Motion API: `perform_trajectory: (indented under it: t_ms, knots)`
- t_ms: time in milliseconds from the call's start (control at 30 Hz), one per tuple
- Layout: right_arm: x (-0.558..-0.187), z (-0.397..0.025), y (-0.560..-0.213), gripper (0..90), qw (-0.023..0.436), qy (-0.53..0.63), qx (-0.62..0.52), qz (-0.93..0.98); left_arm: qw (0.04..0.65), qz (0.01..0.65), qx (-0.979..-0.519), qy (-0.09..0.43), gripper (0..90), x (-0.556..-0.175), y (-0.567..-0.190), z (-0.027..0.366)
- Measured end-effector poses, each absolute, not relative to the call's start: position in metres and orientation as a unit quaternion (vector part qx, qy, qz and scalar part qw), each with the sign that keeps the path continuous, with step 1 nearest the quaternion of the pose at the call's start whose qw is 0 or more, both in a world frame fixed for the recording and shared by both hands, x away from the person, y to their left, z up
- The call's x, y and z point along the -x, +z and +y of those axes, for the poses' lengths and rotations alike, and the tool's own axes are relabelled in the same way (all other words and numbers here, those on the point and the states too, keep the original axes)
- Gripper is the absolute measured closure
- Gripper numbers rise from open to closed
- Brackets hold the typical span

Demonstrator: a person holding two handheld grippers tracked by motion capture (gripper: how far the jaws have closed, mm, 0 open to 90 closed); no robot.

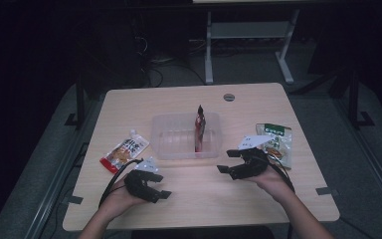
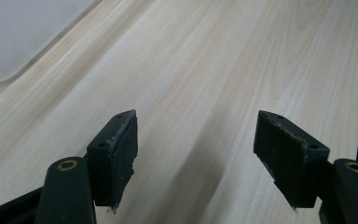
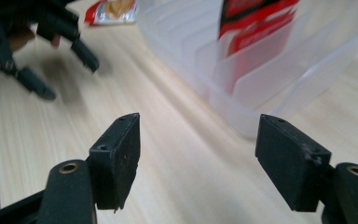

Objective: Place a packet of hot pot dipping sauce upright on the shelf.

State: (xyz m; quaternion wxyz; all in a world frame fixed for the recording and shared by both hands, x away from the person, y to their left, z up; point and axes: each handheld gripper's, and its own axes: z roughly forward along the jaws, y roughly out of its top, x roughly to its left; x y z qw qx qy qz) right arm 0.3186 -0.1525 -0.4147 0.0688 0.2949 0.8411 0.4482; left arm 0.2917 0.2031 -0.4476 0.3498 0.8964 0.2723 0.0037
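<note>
1. red packet (image 1: pixel 199 130) stands upright in the slotted clear bin (image 1: pixel 165 143), just ahead of both tongs; the slots prop it up.
2. left gripper (image 1: pixel 162 185) and right gripper (image 1: pixel 229 161) have jaws spread, empty.

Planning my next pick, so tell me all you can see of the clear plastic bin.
The clear plastic bin is a shallow, translucent rectangular container with ribbed dividers inside, sitting flat at the table's middle. One red packet stands upright in a slot toward its right end; the other slots look empty. Neither tool touches it.
</note>
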Motion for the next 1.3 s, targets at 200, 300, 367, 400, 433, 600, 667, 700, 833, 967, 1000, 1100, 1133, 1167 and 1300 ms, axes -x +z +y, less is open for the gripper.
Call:
perform_trajectory:
  t_ms: [200,300,367,400,433,600,667,700,833,967,1000,1100,1133,1167,1300]
  knots:
    - [-0.306,-0.150,-0.424,27.7,0.070,0.431,-0.296,0.849,0.349,0.274,-0.896,0.012,34.3,-0.291,-0.445,0.210]
    - [-0.293,-0.156,-0.429,25.4,0.065,0.430,-0.294,0.851,0.349,0.280,-0.894,0.017,40.7,-0.292,-0.442,0.216]
    - [-0.290,-0.158,-0.431,25.1,0.066,0.427,-0.295,0.852,0.347,0.284,-0.894,0.019,44.6,-0.292,-0.441,0.219]
    - [-0.287,-0.161,-0.433,24.2,0.068,0.424,-0.296,0.853,0.343,0.284,-0.895,0.019,44.6,-0.293,-0.440,0.221]
    - [-0.284,-0.163,-0.435,23.3,0.070,0.421,-0.297,0.854,0.341,0.286,-0.895,0.019,47.0,-0.293,-0.439,0.223]
    - [-0.279,-0.171,-0.441,20.1,0.074,0.413,-0.295,0.859,0.325,0.300,-0.896,0.034,62.9,-0.296,-0.431,0.236]
    - [-0.280,-0.171,-0.440,19.8,0.078,0.415,-0.303,0.854,0.327,0.311,-0.892,0.036,70.1,-0.297,-0.428,0.243]
    - [-0.279,-0.169,-0.441,19.1,0.076,0.419,-0.301,0.854,0.326,0.315,-0.891,0.037,76.2,-0.297,-0.426,0.246]
    - [-0.277,-0.165,-0.443,18.4,0.085,0.403,-0.288,0.865,0.316,0.332,-0.887,0.054,85.9,-0.303,-0.420,0.257]
    - [-0.278,-0.163,-0.444,17.5,0.084,0.407,-0.280,0.865,0.313,0.345,-0.882,0.067,89.8,-0.310,-0.412,0.268]
    - [-0.279,-0.163,-0.444,17.4,0.084,0.408,-0.281,0.865,0.315,0.351,-0.879,0.072,89.8,-0.313,-0.411,0.270]
    - [-0.280,-0.163,-0.445,17.3,0.081,0.408,-0.285,0.863,0.316,0.372,-0.868,0.092,89.8,-0.322,-0.406,0.280]
    - [-0.280,-0.162,-0.445,17.3,0.080,0.408,-0.287,0.863,0.315,0.374,-0.867,0.098,89.8,-0.326,-0.405,0.283]
    - [-0.281,-0.162,-0.446,17.3,0.079,0.408,-0.286,0.863,0.315,0.377,-0.865,0.102,89.8,-0.329,-0.405,0.286]
    - [-0.281,-0.160,-0.447,17.3,0.080,0.406,-0.289,0.863,0.310,0.396,-0.855,0.126,89.9,-0.342,-0.401,0.298]
